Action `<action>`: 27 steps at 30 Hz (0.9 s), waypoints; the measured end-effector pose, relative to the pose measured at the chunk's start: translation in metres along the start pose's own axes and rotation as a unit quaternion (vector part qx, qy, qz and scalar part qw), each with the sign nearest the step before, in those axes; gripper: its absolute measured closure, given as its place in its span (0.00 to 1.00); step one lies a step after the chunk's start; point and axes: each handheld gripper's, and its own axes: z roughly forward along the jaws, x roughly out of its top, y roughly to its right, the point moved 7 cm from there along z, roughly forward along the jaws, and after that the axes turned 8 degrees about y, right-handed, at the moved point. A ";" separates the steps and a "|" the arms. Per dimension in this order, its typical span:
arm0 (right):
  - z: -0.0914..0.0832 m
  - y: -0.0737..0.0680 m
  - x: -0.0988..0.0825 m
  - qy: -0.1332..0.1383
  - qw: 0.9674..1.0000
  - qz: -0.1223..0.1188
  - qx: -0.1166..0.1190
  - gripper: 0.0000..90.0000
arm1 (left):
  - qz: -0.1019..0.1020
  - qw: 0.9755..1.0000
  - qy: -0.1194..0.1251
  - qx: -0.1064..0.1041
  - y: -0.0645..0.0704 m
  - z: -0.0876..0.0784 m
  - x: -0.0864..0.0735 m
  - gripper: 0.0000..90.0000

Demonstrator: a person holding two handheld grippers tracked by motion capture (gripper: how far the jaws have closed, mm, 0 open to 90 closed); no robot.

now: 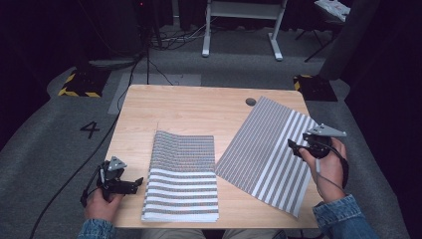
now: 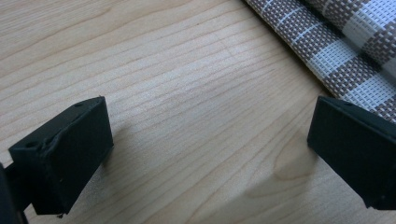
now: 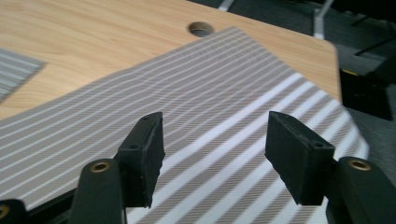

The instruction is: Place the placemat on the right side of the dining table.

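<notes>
My left gripper sits low on the wooden table, jaws spread wide with only bare wood between them, just beside the folded striped mat at the near edge. Further right, the flat striped mat lies angled, overhanging the table's right edge. My right gripper hovers over it, jaws apart, gripping nothing.
</notes>
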 end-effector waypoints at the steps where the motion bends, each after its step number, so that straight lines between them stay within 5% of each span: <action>1: 0.000 0.000 0.000 0.000 1.000 0.000 0.000 0.42 | 0.000 1.000 0.001 0.000 0.000 0.000 0.000 0.00; 3: -0.004 -0.023 0.004 0.003 1.000 -0.002 0.029 0.41 | 0.000 1.000 0.001 0.000 0.000 0.000 0.000 0.00; 7: -0.005 -0.047 0.007 0.002 0.998 -0.006 0.057 0.39 | 0.000 1.000 0.000 0.000 0.000 0.000 0.000 0.00; 12: 0.003 -0.091 0.011 -0.007 0.994 -0.025 0.109 0.37 | -0.004 1.000 0.005 0.003 0.001 0.000 0.000 0.00; 27: 0.055 -0.171 -0.027 -0.074 0.980 -0.043 0.181 0.34 | -0.002 1.000 0.003 -0.001 0.002 -0.001 -0.002 0.00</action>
